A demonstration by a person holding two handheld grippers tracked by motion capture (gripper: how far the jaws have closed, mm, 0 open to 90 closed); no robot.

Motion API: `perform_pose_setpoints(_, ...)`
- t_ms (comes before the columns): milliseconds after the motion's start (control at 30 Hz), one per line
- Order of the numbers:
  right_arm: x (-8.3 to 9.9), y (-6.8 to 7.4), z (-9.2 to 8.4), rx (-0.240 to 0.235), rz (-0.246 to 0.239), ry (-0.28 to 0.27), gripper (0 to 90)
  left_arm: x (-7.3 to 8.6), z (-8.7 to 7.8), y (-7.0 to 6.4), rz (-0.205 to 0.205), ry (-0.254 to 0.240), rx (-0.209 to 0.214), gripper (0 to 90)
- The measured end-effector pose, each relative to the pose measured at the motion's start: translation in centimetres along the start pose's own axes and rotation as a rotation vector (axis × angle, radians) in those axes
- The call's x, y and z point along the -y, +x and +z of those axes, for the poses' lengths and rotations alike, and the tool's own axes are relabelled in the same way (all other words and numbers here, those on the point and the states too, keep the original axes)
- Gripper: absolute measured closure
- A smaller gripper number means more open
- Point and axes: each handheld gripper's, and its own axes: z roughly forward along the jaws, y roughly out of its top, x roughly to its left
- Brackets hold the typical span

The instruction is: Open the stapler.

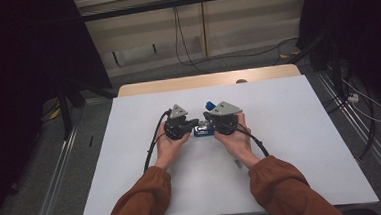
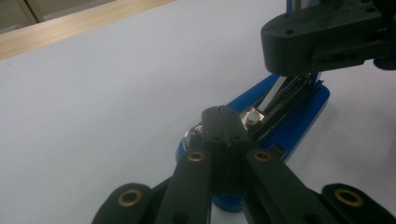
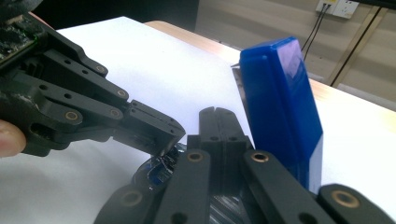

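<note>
Stapler (image 1: 203, 130), blue and swung open, lies near the middle of the high view on the white table (image 1: 291, 146), between the two grippers. In that view the left gripper (image 1: 195, 122) comes in from the left of centre, held in the person's left hand (image 1: 168, 145), and the right gripper (image 1: 206, 117) meets it from the right, held in the right hand (image 1: 236, 138); their tips point at each other just above the stapler.

In the left gripper view the left gripper (image 2: 223, 112) has its jaws pressed flat together with nothing between them, the tip sitting over the front end of the stapler's (image 2: 299, 119) open metal channel, at lower centre of the frame. Whether the tip touches the metal I cannot tell. The right gripper's black body fills the upper right corner.

In the right gripper view the right gripper (image 3: 217, 113) is likewise closed on nothing, at lower centre. The stapler's blue lid (image 3: 285, 116) stands raised just to the right of it, and the left gripper (image 3: 161, 135) reaches in from the left, its tip down at the stapler's base.
</note>
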Motion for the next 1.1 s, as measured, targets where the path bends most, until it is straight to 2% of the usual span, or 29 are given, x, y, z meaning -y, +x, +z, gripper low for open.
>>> perform_pose_setpoints(167, -0.1, -0.3, -0.3, 0.017, 0.003, -0.012, 90.0, 0.0, 0.0, 0.0, 0.002, 0.000, -0.001, 90.0)
perform_pose_setpoints(533, -0.2, -1.0, -0.9, 0.021, 0.006, -0.015, 90.0, 0.0, 0.0, 0.1, 0.000, -0.003, 0.001, 90.0)
perform_pose_setpoints(600, -0.2, -1.1, -1.0, 0.026, 0.007, -0.015, 90.0, 0.1, 0.0, 0.1, -0.025, -0.010, 0.008, 90.0)
perform_pose_setpoints(733, -0.3, -1.2, -1.2, 0.034, 0.005, -0.026, 90.0, 0.1, 0.0, 0.1, -0.011, -0.006, 0.004, 90.0)
perform_pose_setpoints(867, -0.4, -1.2, -1.4, 0.040, 0.002, -0.032, 90.0, 0.1, 0.0, 0.0, -0.013, -0.006, 0.003, 90.0)
perform_pose_setpoints(967, -0.5, -1.6, -1.5, 0.031, 0.022, -0.031, 90.0, 0.1, 0.0, 0.1, -0.011, -0.007, 0.004, 90.0)
perform_pose_setpoints(1100, -0.5, -1.8, -1.8, 0.045, 0.019, -0.037, 90.0, 0.1, 0.0, 0.0, -0.010, -0.002, 0.003, 90.0)
